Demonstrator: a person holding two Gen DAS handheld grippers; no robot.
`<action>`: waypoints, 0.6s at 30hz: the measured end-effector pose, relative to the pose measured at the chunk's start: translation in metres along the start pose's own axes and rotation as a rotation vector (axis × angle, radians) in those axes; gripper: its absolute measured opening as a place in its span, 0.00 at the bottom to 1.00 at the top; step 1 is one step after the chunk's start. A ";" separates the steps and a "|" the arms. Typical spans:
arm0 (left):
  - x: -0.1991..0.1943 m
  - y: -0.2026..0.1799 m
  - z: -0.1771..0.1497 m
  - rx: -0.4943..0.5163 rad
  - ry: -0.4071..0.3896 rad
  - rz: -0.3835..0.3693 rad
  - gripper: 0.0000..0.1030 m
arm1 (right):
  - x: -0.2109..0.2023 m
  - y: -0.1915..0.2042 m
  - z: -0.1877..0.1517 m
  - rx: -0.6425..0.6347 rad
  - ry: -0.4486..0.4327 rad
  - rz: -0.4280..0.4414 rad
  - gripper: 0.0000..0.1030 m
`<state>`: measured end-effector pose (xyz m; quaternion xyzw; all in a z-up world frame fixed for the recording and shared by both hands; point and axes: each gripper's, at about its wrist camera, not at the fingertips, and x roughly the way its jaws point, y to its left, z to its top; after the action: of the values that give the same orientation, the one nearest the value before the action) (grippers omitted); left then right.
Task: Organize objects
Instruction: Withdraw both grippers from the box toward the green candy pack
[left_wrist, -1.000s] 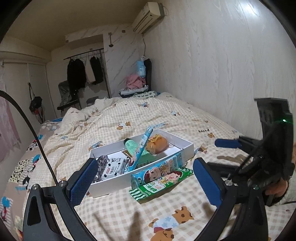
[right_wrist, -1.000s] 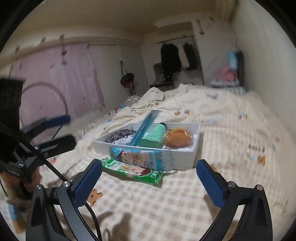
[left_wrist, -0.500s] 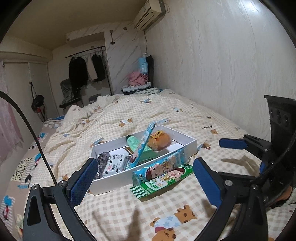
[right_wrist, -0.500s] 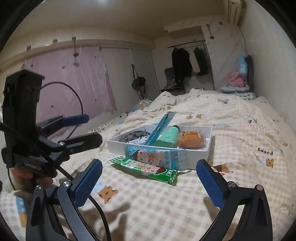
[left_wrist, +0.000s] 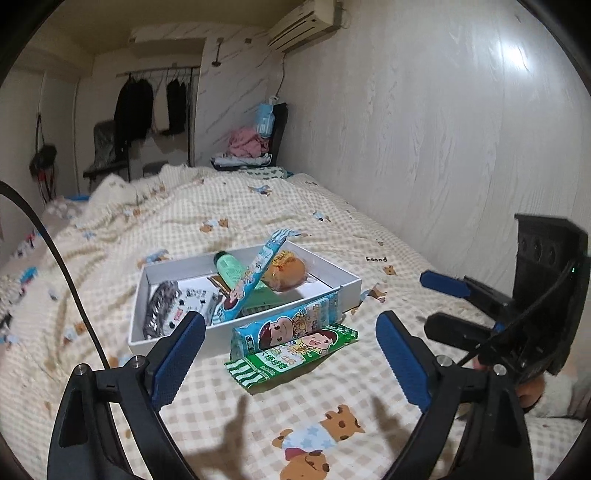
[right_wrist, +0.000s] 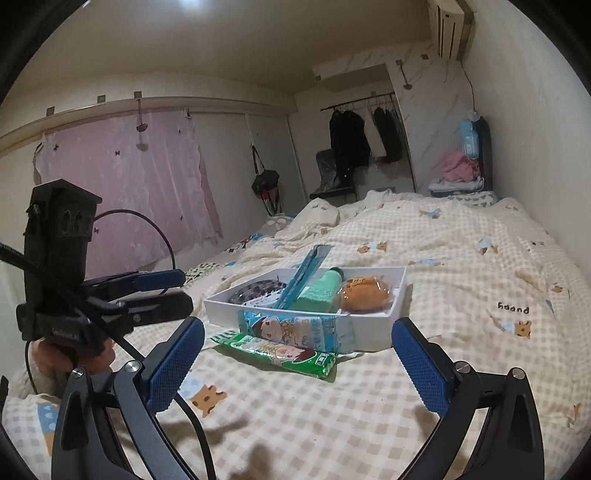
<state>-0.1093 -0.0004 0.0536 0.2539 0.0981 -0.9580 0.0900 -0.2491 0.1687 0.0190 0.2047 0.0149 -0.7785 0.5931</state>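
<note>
A white box (left_wrist: 343, 288) (right_wrist: 369, 328) sits on the checked bedspread. It holds an orange wrapped bun (left_wrist: 286, 273), a green tube (left_wrist: 231, 267), a long blue stick pack (left_wrist: 251, 280) leaning on its rim, and a black-and-white packet (left_wrist: 184, 306). A blue cartoon snack pack (left_wrist: 288, 325) (right_wrist: 291, 326) leans against the box front. A green pack (left_wrist: 295, 354) (right_wrist: 277, 349) lies flat before it. My left gripper (left_wrist: 288, 319) hovers short of both packs, jaws closing on nothing. My right gripper (right_wrist: 298, 325) is open and empty, facing the same packs.
The bed (left_wrist: 332, 406) runs along a pale panelled wall (left_wrist: 443, 147) on the right. Clothes hang on a rack (right_wrist: 362, 136) at the far end, and a pink curtain (right_wrist: 129, 184) covers the left side. A black cable (left_wrist: 55, 258) trails from the left gripper.
The left wrist view has rolled and edged closer to the packs, and its jaws stand slightly narrower. The right wrist view has turned a little and steadied. No item has moved.
</note>
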 end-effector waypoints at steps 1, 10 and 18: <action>0.000 0.003 -0.001 -0.014 -0.002 0.001 0.92 | 0.002 0.000 -0.001 0.000 0.006 0.006 0.99; 0.003 0.017 0.016 -0.043 0.010 -0.122 0.92 | -0.001 -0.004 0.000 0.013 0.000 0.003 0.99; 0.020 -0.003 0.026 0.195 0.139 -0.050 0.68 | -0.004 -0.034 0.002 0.155 -0.003 0.004 0.99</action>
<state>-0.1395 -0.0057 0.0655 0.3245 0.0167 -0.9451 0.0337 -0.2804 0.1815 0.0143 0.2489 -0.0467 -0.7765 0.5770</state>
